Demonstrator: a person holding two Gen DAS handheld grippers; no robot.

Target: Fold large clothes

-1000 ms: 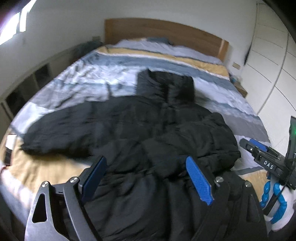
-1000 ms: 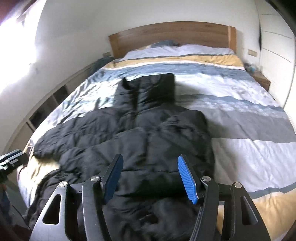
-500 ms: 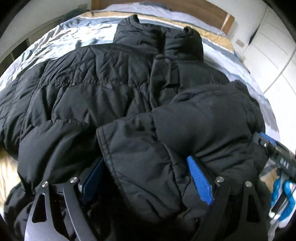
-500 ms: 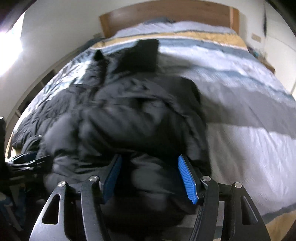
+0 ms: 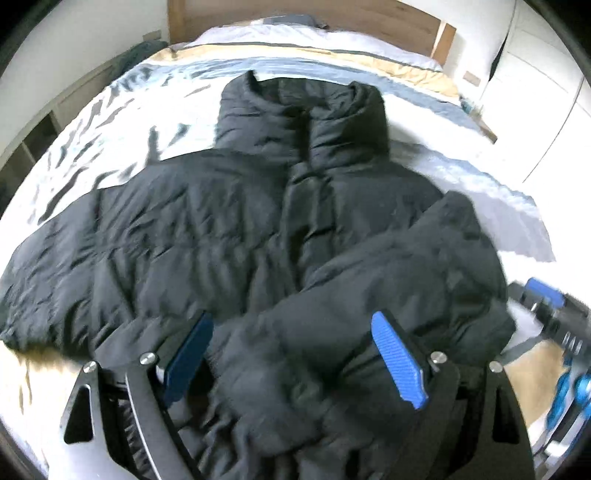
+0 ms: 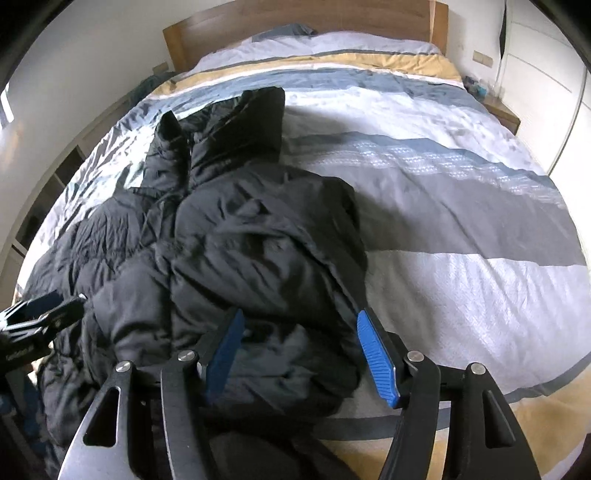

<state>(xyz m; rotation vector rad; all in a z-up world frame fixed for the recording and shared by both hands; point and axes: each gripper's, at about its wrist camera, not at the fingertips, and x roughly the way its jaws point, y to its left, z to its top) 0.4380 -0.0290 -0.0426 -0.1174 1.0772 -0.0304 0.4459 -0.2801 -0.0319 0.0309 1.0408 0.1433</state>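
So there's a big bed (image 6: 461, 229) with a striped duvet in white, grey, blue and mustard, a wooden headboard (image 6: 303, 22) behind it, white wardrobe doors (image 5: 546, 110) off to the right and open shelving (image 6: 48, 192) on the left wall. A black puffer jacket (image 5: 229, 229) lies front up across the near left part of the bed, collar toward the headboard, one sleeve folded over the chest. The left gripper (image 5: 291, 350) has its blue fingers (image 5: 397, 360) spread wide either side of that sleeve's cuff end, not squeezing. The right gripper (image 6: 301, 354) also stands open, having just widened slightly, with the jacket's rumpled right edge between its fingers. Can't read any labels.
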